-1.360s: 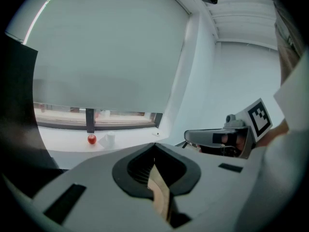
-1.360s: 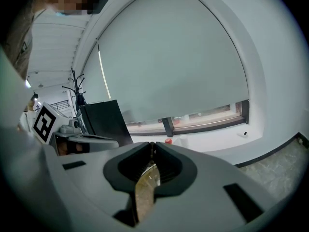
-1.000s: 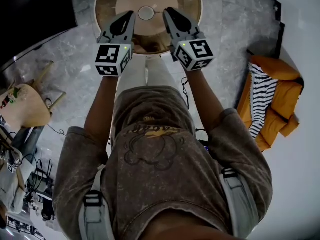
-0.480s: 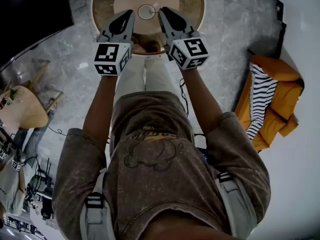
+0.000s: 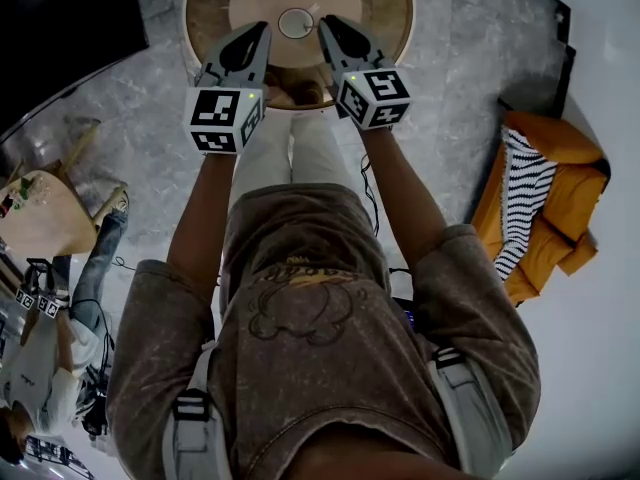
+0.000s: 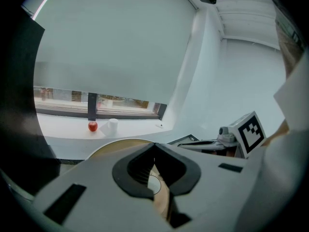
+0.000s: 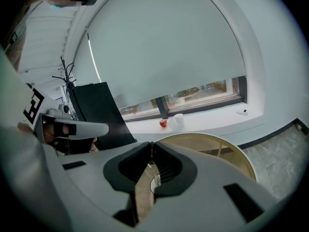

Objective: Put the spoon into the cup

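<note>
Round table (image 5: 385, 8), cup (image 5: 296, 23), left gripper (image 5: 262, 30), right gripper (image 5: 326, 24)

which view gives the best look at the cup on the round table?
Head view: the cup shows from above, full round rim clear on the table. Left gripper view shows only an arc of the cup behind the jaws; right gripper view, likewise a sliver.

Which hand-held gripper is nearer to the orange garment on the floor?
Right. The right hand-held gripper is on the side of the orange garment; the left hand-held gripper is farther off, beyond the right one.
</note>
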Motion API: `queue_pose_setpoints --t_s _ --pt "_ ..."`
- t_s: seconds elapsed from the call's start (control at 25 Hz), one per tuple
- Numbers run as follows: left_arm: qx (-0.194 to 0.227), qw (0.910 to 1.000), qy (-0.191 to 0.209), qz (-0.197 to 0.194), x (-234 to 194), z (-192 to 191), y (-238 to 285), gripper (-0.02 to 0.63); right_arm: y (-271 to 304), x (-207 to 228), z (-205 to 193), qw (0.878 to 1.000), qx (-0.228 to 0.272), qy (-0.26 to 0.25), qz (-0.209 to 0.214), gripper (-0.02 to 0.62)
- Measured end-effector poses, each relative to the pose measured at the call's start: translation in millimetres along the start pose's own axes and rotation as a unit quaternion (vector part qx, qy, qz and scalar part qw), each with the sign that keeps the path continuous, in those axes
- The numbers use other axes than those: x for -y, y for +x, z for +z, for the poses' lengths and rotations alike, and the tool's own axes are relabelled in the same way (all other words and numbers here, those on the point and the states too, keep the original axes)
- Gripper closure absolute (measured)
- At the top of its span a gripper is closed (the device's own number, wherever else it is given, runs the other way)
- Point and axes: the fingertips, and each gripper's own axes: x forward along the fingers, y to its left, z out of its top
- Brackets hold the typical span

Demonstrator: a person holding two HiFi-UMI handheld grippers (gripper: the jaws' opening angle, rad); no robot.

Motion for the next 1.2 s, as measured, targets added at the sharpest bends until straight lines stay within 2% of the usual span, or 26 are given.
queue_pose_setpoints --t_s 0.6,1.2 --pt "-0.022 0.9997 -0.011 0.000 -6.6 -24.6 3.4 0.588 45.0 22.9 -56.9 0.998 -0.053 0.021 -0.018 0.543" --pt "-0.028 0.9995 -0.012 -0.008 -1.2 -31.8 7.9 0.588 58.4 45.6 -95.5 0.994 -0.089 0.047 -0.044 0.543"
